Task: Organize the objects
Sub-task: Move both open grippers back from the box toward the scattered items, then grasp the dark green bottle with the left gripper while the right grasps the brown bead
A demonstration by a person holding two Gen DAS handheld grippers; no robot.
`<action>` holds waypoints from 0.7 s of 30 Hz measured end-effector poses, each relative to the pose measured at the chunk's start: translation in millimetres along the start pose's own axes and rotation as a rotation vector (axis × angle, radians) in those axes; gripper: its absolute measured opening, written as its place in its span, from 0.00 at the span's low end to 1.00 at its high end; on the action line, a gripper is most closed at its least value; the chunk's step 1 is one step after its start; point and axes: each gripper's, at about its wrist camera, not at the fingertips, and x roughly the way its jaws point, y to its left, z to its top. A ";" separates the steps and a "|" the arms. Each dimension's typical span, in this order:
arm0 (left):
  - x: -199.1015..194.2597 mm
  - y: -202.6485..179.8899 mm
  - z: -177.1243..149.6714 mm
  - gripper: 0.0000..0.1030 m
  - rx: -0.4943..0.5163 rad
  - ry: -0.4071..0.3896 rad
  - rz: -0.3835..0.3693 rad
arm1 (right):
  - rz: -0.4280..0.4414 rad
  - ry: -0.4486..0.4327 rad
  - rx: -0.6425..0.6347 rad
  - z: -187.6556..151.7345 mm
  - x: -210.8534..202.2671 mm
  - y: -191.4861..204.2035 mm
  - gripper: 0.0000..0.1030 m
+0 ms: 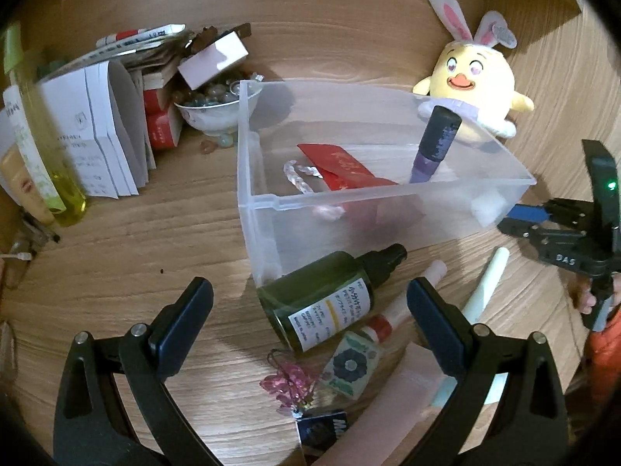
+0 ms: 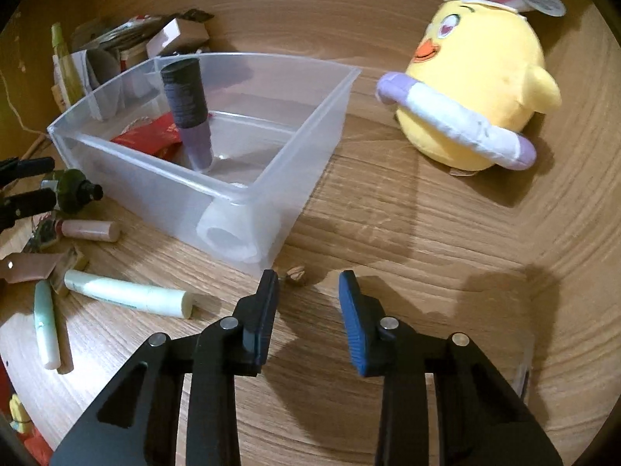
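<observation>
Bin (image 1: pixel 248 147) partly filled: purple tube (image 1: pixel 434 143), red packet (image 1: pixel 341 167) inside. Green bottle (image 1: pixel 322 303), tubes left outside. Left gripper (image 1: pixel 310 310) spread wide, right gripper (image 2: pixel 308 303) narrowed, nothing held.

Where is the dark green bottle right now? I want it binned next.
The dark green bottle lies on its side on the wooden table, against the clear bin's near wall, between the open left gripper's fingers.

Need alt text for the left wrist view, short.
The open left gripper hovers over a dark green bottle lying on a wooden table, beside a clear plastic bin holding a purple tube and red packet. A yellow chick plush sits behind the bin.
</observation>
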 end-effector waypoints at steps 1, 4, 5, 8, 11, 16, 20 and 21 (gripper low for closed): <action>0.1 0.7 -0.1 0.98 -0.004 0.002 -0.005 | 0.003 0.003 -0.009 0.3 0.1 -0.1 0.29; 0.7 0.5 -0.3 0.98 -0.008 0.006 -0.011 | 0.010 0.003 -0.019 -0.1 0.5 -1.5 0.29; 0.6 0.6 -0.4 0.98 -0.008 0.006 -0.012 | 0.007 0.001 -0.018 -0.5 0.1 -1.0 0.29; 0.8 0.7 -0.4 0.98 -0.009 0.007 -0.013 | 0.004 -0.006 -0.016 1.0 1.3 -2.7 0.29; 0.6 1.7 -0.1 0.98 -0.016 0.002 -0.012 | 0.001 -0.006 -0.014 3.0 2.2 -3.7 0.28; 1.1 4.1 0.7 0.88 -0.028 0.000 -0.023 | 0.029 0.006 0.016 8.4 5.0 -9.5 0.24; 8.3 7.7 0.8 0.72 -0.043 0.037 -0.029 | 0.039 0.008 0.030 8.4 3.3 -9.8 0.13; 8.8 8.9 0.8 0.71 -0.049 0.041 -0.033 | 0.036 0.009 0.032 7.8 2.5 -9.4 0.12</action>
